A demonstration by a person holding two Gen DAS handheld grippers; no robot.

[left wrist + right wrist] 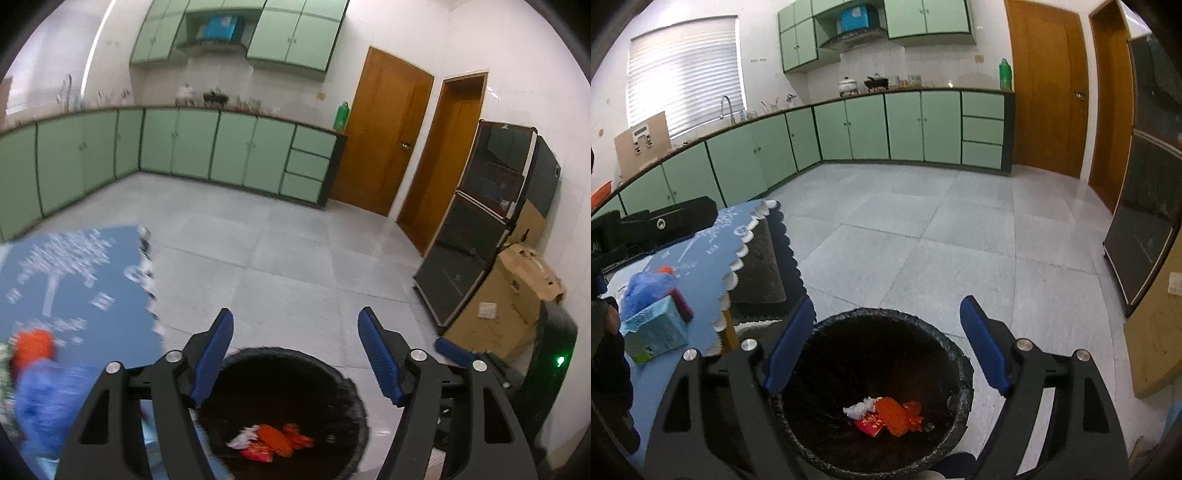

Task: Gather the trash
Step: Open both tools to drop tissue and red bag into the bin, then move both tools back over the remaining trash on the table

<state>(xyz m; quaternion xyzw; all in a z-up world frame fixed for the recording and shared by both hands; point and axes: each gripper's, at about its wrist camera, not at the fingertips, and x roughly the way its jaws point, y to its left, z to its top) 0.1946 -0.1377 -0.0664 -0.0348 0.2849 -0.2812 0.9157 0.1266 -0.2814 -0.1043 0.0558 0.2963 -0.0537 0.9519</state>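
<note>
Trash (886, 415) lies at the bottom of a black-lined bin (956, 354) on the grey tiled floor (923, 221): a white crumpled wad, a red packet and orange wrappers, bunched together. The left wrist view shows the same heap (273, 441) in the bin (354, 391).

At far left in the right wrist view, a blue tablecloth (705, 258) with a scalloped white edge covers a table. On it sit a crumpled blue bag (646, 290), a pale blue tissue box (653, 325) just beside it, and a dark pink item against the box. The left view shows that side blurred.

Next comes the left gripper (295, 354), poised above the bin, its blue-padded fingers (214, 354) spread wide with nothing between them. The right gripper (886, 343) hangs over the same bin, its fingers (984, 343) likewise spread apart and empty.

Green cabinets (868, 125) line the far walls. At right stand wooden doors (1049, 88), a dark cabinet (480, 221) and a cardboard box (506, 299).
</note>
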